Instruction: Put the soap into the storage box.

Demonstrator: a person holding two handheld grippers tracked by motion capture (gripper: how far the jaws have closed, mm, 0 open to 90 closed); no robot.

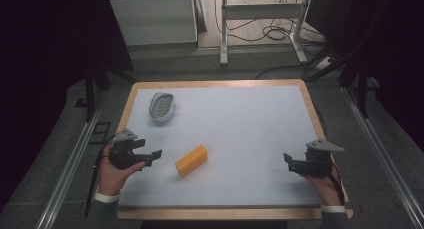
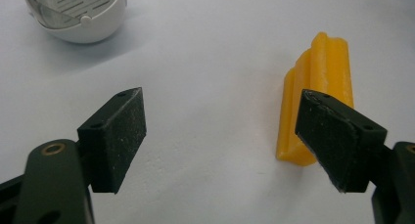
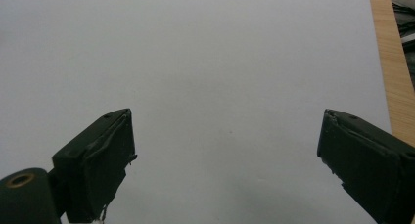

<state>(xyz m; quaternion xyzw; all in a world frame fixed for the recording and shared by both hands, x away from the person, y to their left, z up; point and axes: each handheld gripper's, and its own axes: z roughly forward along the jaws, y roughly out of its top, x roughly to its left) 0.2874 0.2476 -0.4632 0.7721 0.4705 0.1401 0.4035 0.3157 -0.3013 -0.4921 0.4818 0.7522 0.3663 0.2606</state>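
Reaching with jaws spread wide and empty, the left gripper [image 2: 222,141] risked nudging the orange block [image 1: 192,160], lying mid-mat just beside it, askew off one jaw, while the right gripper [image 3: 230,160], likewise released, hovered well apart.

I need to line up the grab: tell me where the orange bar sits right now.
In the high view the orange bar lies on the white table, left of centre, just right of the open left claw and nearer the person than the white soap dish.
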